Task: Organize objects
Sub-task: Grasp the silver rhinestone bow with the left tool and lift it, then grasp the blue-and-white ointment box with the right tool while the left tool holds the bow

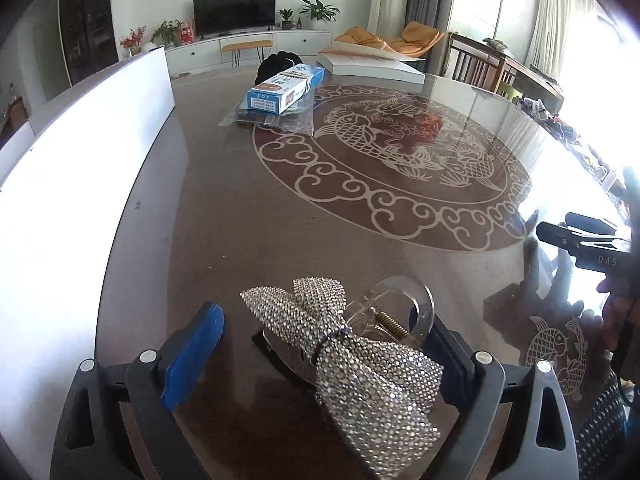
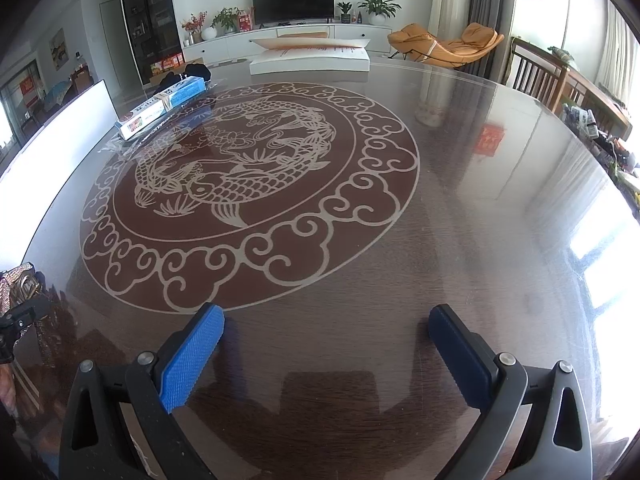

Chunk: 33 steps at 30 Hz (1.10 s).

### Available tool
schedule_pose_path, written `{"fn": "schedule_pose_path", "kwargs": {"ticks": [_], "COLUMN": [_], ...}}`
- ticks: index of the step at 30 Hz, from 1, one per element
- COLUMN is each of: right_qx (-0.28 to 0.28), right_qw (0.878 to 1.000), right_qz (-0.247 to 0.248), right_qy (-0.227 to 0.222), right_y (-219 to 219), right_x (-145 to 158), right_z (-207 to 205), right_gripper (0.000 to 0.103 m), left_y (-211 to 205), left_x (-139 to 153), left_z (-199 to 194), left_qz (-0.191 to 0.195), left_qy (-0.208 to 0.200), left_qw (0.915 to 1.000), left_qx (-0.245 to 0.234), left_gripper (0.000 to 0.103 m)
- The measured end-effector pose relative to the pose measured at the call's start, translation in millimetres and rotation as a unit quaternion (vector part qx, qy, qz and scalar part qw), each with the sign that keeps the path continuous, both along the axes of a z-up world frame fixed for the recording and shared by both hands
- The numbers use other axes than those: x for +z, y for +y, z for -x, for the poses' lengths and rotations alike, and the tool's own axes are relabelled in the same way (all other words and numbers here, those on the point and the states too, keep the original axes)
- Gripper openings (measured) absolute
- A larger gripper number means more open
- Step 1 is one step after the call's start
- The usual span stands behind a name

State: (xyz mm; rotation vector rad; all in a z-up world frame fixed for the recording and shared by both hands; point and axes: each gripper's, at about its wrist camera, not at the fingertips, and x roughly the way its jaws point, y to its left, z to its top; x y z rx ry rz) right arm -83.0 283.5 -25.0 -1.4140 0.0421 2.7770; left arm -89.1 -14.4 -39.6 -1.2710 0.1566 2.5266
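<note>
A silver rhinestone bow hair clip (image 1: 360, 364) with a clear plastic claw lies on the glossy dark table between the fingers of my left gripper (image 1: 324, 356). The jaws stand wide open around it; the right pad is close to or touching the bow, the left pad is apart. My right gripper (image 2: 326, 354) is open and empty over bare table near the front edge. It also shows in the left wrist view (image 1: 576, 244) at the far right. The bow shows faintly at the left edge of the right wrist view (image 2: 18, 284).
A blue and white box (image 1: 286, 88) lies on a clear plastic bag at the far side, with a black object behind it. A white board (image 1: 80, 152) stands along the left edge. A large white flat box (image 2: 312, 58) sits at the far edge. Chairs stand at right.
</note>
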Motion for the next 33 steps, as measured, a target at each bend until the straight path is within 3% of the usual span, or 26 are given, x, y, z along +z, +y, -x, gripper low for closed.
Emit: {"fn": "schedule_pose_path", "kwargs": {"ticks": [3,9,12,17,23,27,31,32,33], "right_qx": [0.001,0.003,0.009,0.058,0.116,0.088,0.038,0.035,0.047], "right_qw": [1.0,1.0,0.999,0.995,0.988,0.988,0.985,0.985,0.983], "right_qz": [0.0,-0.007,0.03,0.081,0.077,0.063,0.066,0.072,0.091], "right_qy": [0.0,-0.004,-0.005,-0.015,-0.062,-0.109,-0.153,-0.154,-0.155], "right_y": [0,-3,-4,-62,-177,-217,-217,-214,-211], "right_x": [0,-1,7,49,68,53,28,25,22], "right_z": [0,2,19,110,231,280,301,301,299], "right_gripper": [0.103,0.103,0.103,0.103,0.096,0.096,0.096,0.092,0.072], "left_y": [2,-7,-8,-8,-9,-9,-9,-9,-9], "left_x": [-2,-3,-4,-4,-4,-4,-4,-4,-4], "left_z": [-2,-5,-4,-4,-5,-5,-5,-5,-5], "left_qz": [0.029,0.023,0.023,0.023,0.023,0.023,0.023,0.023,0.023], "left_qy": [-0.002,-0.005,-0.002,-0.001,-0.001,-0.001,-0.001,-0.001,-0.001], "left_qw": [0.9995,0.9985,0.9983,0.9982,0.9982,0.9982,0.9982,0.9982,0.9982], "left_qx": [0.015,0.049,0.055,0.055,0.055,0.055,0.055,0.055,0.055], "left_gripper": [0.099,0.103,0.103,0.103,0.103,0.103,0.103,0.103,0.103]}}
